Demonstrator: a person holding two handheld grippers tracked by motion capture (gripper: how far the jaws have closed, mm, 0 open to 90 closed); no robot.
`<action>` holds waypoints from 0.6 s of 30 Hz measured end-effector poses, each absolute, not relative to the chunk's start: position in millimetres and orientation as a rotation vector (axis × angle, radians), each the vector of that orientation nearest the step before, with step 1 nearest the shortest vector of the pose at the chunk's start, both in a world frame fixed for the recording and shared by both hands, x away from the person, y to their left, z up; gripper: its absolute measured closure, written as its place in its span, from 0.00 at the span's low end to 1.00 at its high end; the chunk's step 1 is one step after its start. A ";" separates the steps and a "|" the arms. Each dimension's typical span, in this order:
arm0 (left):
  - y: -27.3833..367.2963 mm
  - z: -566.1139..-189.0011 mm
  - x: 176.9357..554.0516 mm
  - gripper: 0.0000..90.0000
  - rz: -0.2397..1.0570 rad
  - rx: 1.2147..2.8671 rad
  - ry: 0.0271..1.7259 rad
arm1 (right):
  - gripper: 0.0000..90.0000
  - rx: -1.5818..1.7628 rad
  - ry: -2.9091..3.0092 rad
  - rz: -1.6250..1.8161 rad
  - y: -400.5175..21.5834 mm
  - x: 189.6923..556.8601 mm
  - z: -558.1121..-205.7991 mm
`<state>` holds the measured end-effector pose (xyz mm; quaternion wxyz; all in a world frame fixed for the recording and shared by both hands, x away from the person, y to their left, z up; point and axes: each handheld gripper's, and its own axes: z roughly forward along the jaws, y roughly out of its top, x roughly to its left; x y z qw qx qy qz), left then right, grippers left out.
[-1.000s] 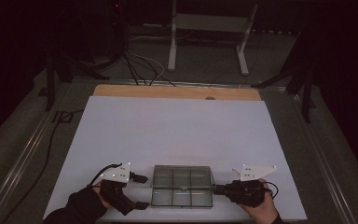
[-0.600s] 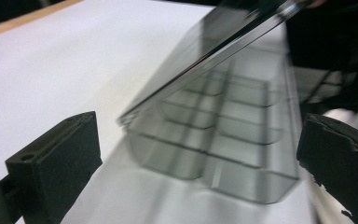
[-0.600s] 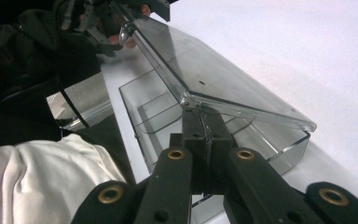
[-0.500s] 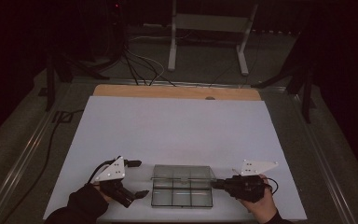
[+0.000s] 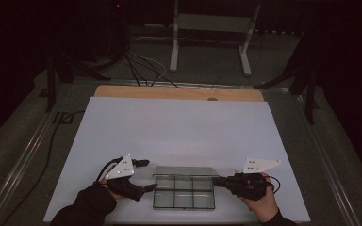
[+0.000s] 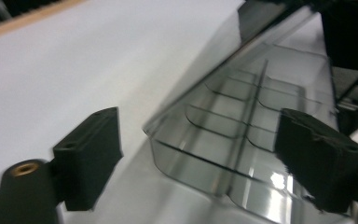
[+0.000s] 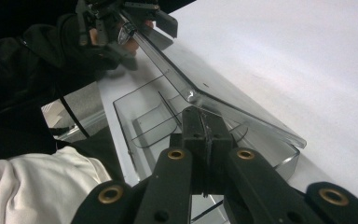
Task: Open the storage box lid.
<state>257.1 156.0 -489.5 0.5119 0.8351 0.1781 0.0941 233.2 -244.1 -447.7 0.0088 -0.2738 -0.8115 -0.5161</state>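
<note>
Clear plastic describes the compartment box (image 5: 184, 190), which sits on the white table sheet (image 5: 179, 127) at the 6 o'clock edge of the high view, between the two grippers. Its interior is split by dividers into a grid of cells. The hinged lid (image 7: 214, 100) stands partly raised, as seen in the right gripper view.

Left gripper (image 5: 147, 175) lies at 9 o'clock of the box. Its jaws are spread and have just been closing a little; in the left gripper view the near corner of the box (image 6: 242, 154) stands between the pads (image 6: 91, 156), which do not press on it.

Right gripper (image 5: 218, 181) lies at 3 o'clock of the box. Its jaws are pressed together, pinching the edge of the box wall (image 7: 200, 128) just below the lid.

A gloved hand (image 5: 92, 205) carries the left gripper; a bare hand (image 5: 259, 205) carries the right.

No brand, label or legible writing is found on the box, the sheet or the grippers.
</note>
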 end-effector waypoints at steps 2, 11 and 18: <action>155.2 -490.6 259.3 0.26 0.240 2.009 0.417 | 1.00 -0.861 -2.534 -1.613 -243.9 233.9 -447.1; 155.8 -493.5 268.8 0.57 0.271 2.011 0.419 | 1.00 -0.870 -2.536 -1.619 -243.2 235.6 -445.6; 156.4 -491.4 270.3 0.72 0.284 1.983 0.379 | 1.00 -0.874 -2.534 -1.618 -244.1 236.3 -445.5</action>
